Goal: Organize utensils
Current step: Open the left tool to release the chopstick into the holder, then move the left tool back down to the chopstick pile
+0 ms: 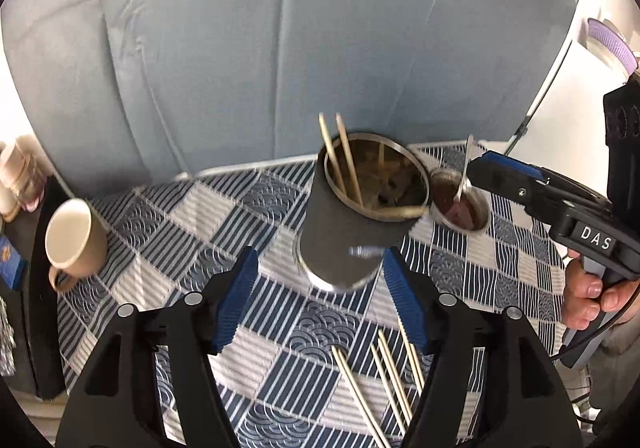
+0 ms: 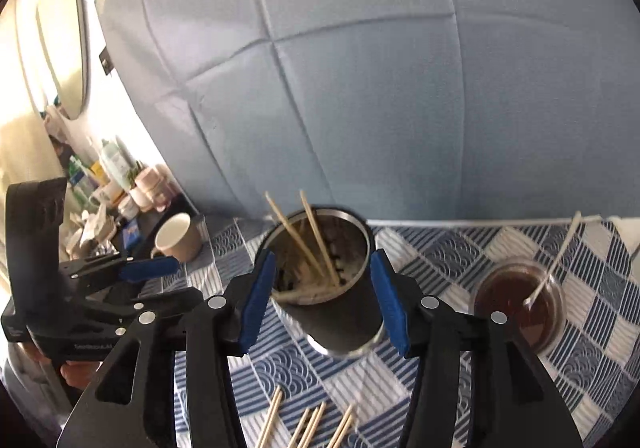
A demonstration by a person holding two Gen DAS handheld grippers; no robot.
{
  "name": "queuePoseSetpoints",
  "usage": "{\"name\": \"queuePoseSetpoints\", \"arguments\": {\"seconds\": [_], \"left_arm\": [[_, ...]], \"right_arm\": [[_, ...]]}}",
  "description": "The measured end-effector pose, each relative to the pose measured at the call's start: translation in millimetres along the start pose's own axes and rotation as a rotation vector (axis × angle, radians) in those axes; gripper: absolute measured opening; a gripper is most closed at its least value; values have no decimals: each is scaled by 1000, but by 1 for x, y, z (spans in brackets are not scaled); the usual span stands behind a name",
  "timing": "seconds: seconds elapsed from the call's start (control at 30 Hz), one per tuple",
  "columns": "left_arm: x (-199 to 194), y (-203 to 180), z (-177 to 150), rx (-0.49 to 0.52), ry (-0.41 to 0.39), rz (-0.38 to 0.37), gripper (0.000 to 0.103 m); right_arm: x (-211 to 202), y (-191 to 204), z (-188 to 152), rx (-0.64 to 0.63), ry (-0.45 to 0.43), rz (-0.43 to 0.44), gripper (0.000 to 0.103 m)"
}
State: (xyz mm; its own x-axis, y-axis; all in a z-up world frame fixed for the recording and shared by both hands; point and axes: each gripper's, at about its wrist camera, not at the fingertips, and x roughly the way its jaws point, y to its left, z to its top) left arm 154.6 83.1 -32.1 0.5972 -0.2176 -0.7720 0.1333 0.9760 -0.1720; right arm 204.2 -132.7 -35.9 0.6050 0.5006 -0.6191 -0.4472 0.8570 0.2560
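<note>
A dark metal utensil cup [image 1: 352, 224] stands on the checked cloth with two chopsticks [image 1: 340, 156] upright in it. It also shows in the right wrist view [image 2: 336, 308], between the open jaws. My left gripper [image 1: 320, 300] is open and empty, just in front of the cup. My right gripper [image 2: 324, 300] is open around the cup's upper wall; its fingers [image 1: 504, 172] show at the right in the left wrist view. Several loose chopsticks [image 1: 380, 376] lie on the cloth in front, also seen low in the right wrist view [image 2: 308, 424].
A small bowl of dark sauce [image 1: 460, 204] with a spoon [image 2: 552, 268] stands right of the cup. A beige mug [image 1: 74, 242] stands at the left. A grey-blue cushioned panel [image 1: 280, 48] rises behind the table. Bottles and clutter [image 2: 116, 184] fill a side shelf.
</note>
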Motion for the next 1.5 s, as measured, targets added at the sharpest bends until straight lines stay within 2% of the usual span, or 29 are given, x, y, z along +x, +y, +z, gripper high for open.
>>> {"name": "queuePoseSetpoints", "arguments": {"seconds": [0.23, 0.47, 0.63, 0.77, 1.0, 1.13, 1.5], "left_arm": [[12, 1, -28, -32, 77, -12, 78], [26, -1, -52, -33, 144, 7, 83], [40, -1, -71, -30, 204, 27, 84], [54, -5, -86, 8, 259, 76, 84], [74, -13, -107, 61, 331, 92, 84], [82, -11, -116, 37, 366, 71, 84], [103, -8, -134, 23, 434, 98, 84]], "right_arm": [[2, -2, -34, 27, 70, -13, 52], [12, -6, -65, 45, 153, -30, 52], [24, -10, -89, 55, 217, -54, 52], [34, -15, -108, 68, 272, -72, 52], [51, -22, -136, 72, 355, -101, 52], [60, -23, -147, 56, 391, -123, 53], [75, -30, -170, 41, 458, -174, 58]]}}
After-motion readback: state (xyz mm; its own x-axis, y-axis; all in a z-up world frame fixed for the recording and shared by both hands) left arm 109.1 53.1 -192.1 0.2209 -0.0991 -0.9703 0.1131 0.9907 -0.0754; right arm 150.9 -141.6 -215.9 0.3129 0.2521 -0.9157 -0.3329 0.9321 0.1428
